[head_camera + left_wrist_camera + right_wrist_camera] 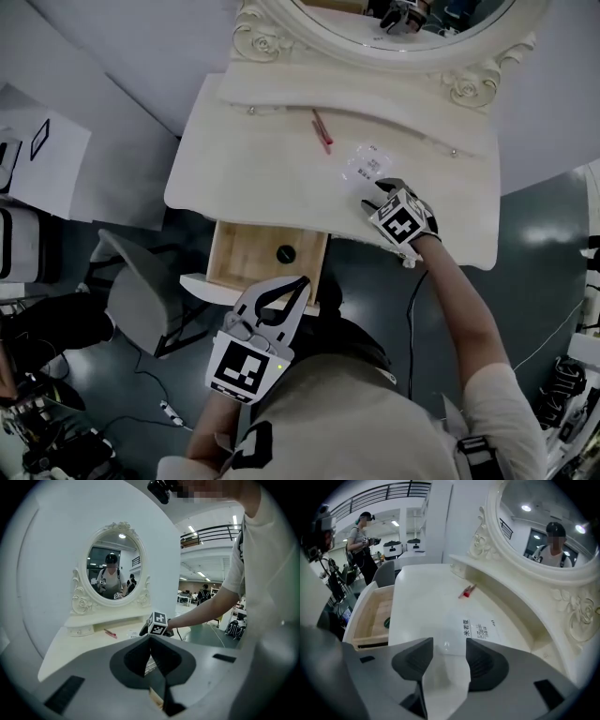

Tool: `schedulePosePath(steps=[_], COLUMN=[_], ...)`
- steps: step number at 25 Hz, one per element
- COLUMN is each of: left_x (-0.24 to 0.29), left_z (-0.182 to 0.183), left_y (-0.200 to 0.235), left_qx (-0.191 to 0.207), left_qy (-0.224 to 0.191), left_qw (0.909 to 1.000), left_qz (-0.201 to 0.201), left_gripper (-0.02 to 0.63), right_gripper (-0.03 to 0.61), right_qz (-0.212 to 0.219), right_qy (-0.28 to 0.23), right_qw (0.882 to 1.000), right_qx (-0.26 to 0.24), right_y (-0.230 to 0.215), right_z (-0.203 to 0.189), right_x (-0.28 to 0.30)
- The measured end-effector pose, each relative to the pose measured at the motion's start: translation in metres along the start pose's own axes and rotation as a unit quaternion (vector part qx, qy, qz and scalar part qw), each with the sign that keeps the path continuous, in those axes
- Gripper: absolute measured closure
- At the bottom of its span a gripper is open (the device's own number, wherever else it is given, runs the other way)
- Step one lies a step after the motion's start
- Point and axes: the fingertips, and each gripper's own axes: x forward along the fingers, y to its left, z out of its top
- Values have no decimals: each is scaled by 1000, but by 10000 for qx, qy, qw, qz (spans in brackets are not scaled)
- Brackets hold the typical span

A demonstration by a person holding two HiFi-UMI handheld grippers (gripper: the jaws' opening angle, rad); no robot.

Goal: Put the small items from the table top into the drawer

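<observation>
One clear packet (pixel 364 165) near table's (pixel 246 184) right edge under spread right gripper (pixel 373 202), red pen (pixel 322 129) by back edge, left gripper (pixel 300 284) closed at open drawer (pixel 223 264), left half bare

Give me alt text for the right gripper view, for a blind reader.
The right hand-held gripper, jaws open, points down at a clear labelled packet on a white dressing table. Beyond lies a red item; at left an open wooden drawer holds a dark round object.

Dark teal floor (pixel 548 248) — grey chair (pixel 139 302) alongside.
</observation>
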Motion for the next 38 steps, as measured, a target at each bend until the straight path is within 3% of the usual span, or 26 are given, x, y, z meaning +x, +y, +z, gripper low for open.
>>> schedulePosePath(steps=[7, 13, 25, 34, 38], left_x=[0, -4, -15, -18, -23], left_z=[-4, -8, -14, -11, -9], left_y=[4, 7, 19, 21, 25], left_qx=[-164, -240, -240, -316, -238], left_qy=[1, -29, -3, -51, -110], left_qw=[9998, 9997, 9997, 9995, 9997], left_qz=[127, 98, 41, -12, 19], left_gripper=[555, 555, 555, 555, 555], right_gripper=[354, 354, 365, 499, 506], right_qz=[360, 770, 614, 511, 400], right_qy=[199, -97, 94, 17, 37], right_qw=[9988, 9940, 9918, 9898, 9889], right_qx=[-251, 775, 1113, 1329, 1432], right_y=[-1, -4, 1, 11, 11], right_z=[-6, -14, -10, -10, -9], right_x=[13, 17, 19, 13, 13])
